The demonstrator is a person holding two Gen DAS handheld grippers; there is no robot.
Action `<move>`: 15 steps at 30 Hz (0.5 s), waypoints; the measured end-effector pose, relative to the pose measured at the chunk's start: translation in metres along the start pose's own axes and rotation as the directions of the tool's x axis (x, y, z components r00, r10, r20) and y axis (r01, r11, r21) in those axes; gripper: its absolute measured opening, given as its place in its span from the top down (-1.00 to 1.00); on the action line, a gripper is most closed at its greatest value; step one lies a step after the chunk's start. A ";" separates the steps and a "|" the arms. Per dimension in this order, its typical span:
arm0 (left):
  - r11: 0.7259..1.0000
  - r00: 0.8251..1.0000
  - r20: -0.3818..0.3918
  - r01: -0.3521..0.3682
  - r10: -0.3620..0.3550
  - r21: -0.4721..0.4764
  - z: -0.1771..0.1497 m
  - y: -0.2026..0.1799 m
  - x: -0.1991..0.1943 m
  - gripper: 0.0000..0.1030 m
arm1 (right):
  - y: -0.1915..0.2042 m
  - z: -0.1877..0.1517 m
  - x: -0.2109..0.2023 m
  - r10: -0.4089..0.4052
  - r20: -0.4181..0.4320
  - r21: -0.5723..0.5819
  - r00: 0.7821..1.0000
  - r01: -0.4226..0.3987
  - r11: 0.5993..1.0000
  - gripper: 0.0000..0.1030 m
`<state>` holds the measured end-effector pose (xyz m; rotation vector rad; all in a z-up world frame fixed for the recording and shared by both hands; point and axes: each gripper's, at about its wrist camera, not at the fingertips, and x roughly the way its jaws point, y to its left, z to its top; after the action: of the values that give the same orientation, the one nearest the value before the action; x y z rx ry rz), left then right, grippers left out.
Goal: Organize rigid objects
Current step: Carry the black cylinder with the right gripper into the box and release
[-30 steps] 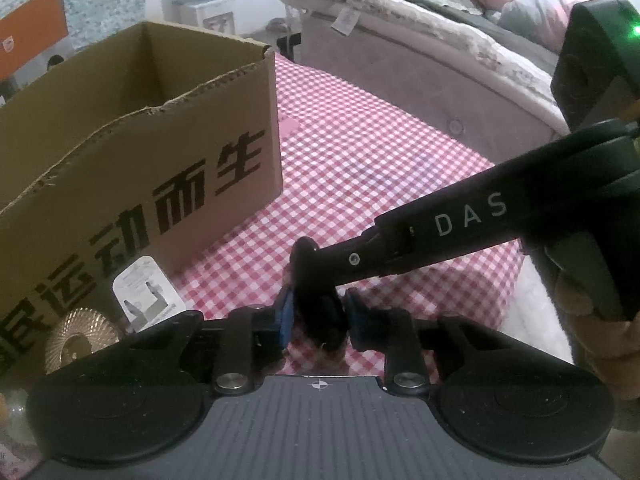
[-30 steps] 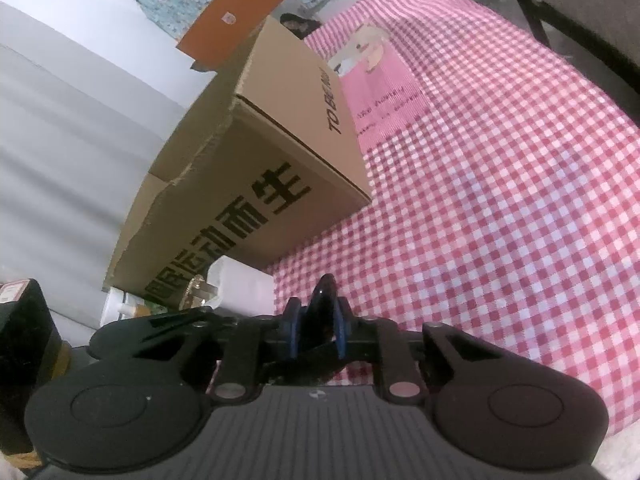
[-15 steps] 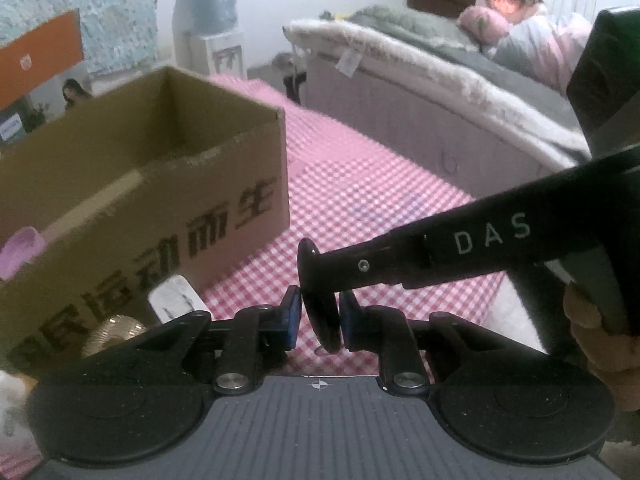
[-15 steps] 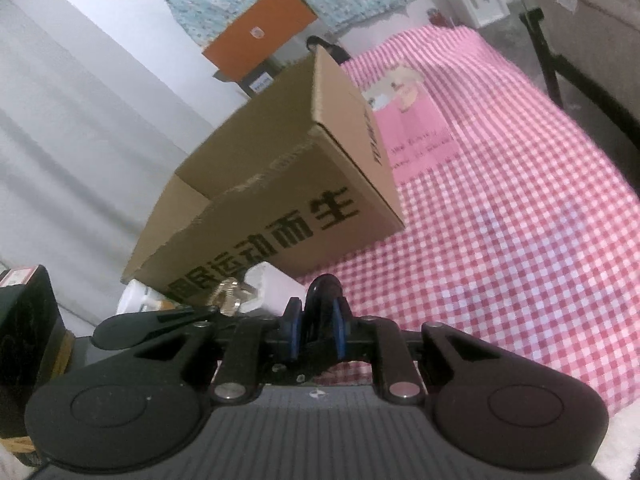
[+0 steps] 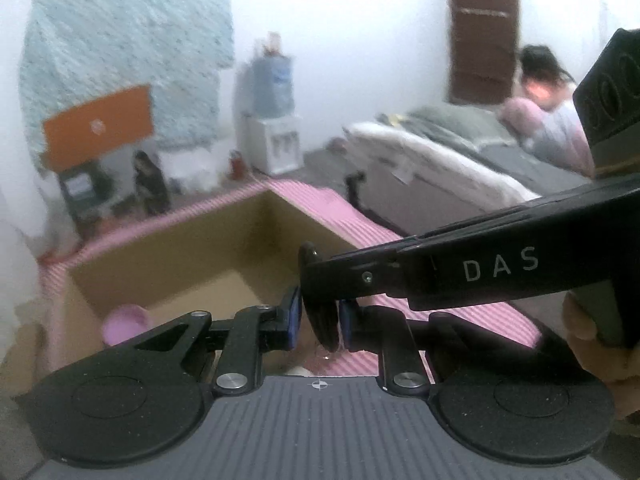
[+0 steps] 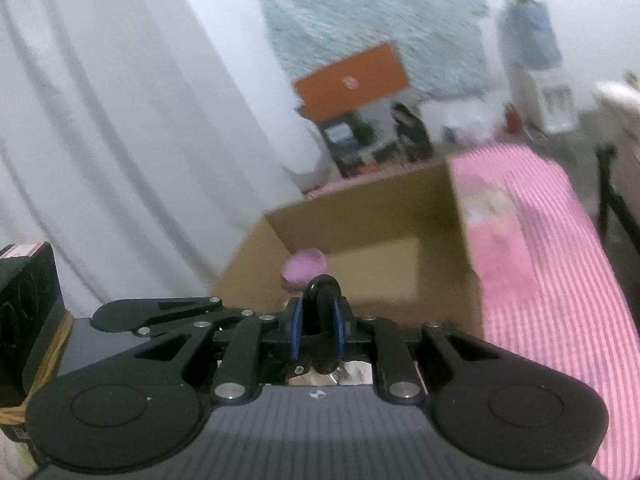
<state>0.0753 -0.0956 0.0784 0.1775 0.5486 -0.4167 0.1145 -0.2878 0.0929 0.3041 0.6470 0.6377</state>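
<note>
Both grippers close on one small black round object (image 5: 322, 320), also seen in the right wrist view (image 6: 322, 320). My left gripper (image 5: 318, 316) has its blue pads around it; the right gripper (image 5: 320, 276) reaches in from the right across it. In the right wrist view my right gripper (image 6: 316, 328) is shut on the black object, with the left gripper's fingers crossing beneath. We are raised above the open cardboard box (image 5: 168, 264), also in the right wrist view (image 6: 360, 216). A pink bowl (image 6: 304, 270) lies inside it, also in the left wrist view (image 5: 124, 322).
The box stands on a pink checked tablecloth (image 6: 540, 264). A bed (image 5: 460, 160) with a person is at the right. A water dispenser (image 5: 272, 120) and an orange box (image 5: 98, 124) stand by the far wall. White curtain (image 6: 120, 120) at left.
Both grippers have risen together with the black object, from beside the box front to above its rim; the box interior and pink bowl now show. The view is motion-blurred.
</note>
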 end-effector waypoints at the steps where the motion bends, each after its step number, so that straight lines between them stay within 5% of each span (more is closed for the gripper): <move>1: 1.000 1.000 0.005 -0.018 0.018 -0.005 0.005 0.007 -0.001 0.63 | 0.006 0.008 0.004 0.016 0.004 -0.023 1.000 -0.015 1.000 0.64; 8: 0.992 0.995 -0.072 -0.080 0.074 -0.092 0.036 0.064 0.026 0.63 | 0.030 0.061 0.059 0.106 -0.039 -0.095 0.994 -0.109 0.990 0.64; 15: 0.961 0.963 -0.269 -0.063 -0.012 -0.270 0.044 0.135 0.094 0.63 | 0.006 0.101 0.147 0.157 -0.195 0.014 0.968 -0.157 0.988 0.64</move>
<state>0.2267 -0.0176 0.0719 -0.0292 0.8651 -0.2873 0.2672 -0.1963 0.1049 0.2952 0.8160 0.8268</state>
